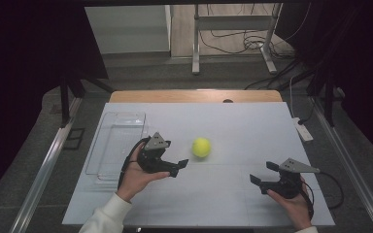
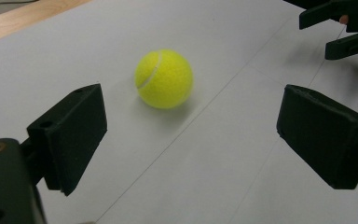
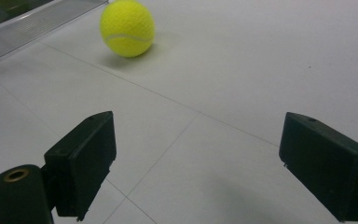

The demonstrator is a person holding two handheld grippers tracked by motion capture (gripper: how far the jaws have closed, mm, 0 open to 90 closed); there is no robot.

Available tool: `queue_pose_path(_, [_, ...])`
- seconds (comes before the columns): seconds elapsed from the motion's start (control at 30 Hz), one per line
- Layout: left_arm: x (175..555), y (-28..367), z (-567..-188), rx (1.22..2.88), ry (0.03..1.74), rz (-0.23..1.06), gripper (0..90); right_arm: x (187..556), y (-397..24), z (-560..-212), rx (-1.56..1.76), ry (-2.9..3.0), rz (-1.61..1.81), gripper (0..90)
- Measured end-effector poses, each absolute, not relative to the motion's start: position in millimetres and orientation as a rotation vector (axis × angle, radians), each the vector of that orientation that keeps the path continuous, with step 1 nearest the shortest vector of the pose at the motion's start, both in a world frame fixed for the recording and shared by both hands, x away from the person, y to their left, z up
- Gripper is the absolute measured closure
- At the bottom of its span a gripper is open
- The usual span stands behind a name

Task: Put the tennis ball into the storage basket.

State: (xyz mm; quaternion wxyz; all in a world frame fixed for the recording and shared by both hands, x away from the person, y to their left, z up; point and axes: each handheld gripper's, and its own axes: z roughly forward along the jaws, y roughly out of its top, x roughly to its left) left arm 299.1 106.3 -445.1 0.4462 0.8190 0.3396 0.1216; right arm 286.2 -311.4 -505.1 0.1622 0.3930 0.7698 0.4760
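White sheeting covers the table (image 1: pixel 233 194) I am working over, with a strip of bare wood showing along its far edge and dark curtains at both sides. Near the middle of the sheet sits the yellow tennis ball (image 1: pixel 201 147), resting on the surface and touched by nothing. My left gripper (image 1: pixel 182 164) is just to the near left of the ball, pointing toward it; in the left gripper view its black jaws stand well apart with the ball ahead of the gap between them, not yet inside. My right gripper (image 1: pixel 263 173) is low over the near right part of the sheet, well apart from the ball, jaws spread wide and empty. A clear plastic tray (image 1: pixel 108 145) lies on the left side of the sheet, just beyond my left hand (image 1: pixel 136 177).
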Motion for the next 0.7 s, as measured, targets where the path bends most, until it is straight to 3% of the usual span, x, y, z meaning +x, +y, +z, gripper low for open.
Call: queue_pose_path(0.7, [316, 90, -440, 2.054, 0.824, 0.276, 9.1, 286, -311, -506, 1.121, 2.203, 1.350, 11.2])
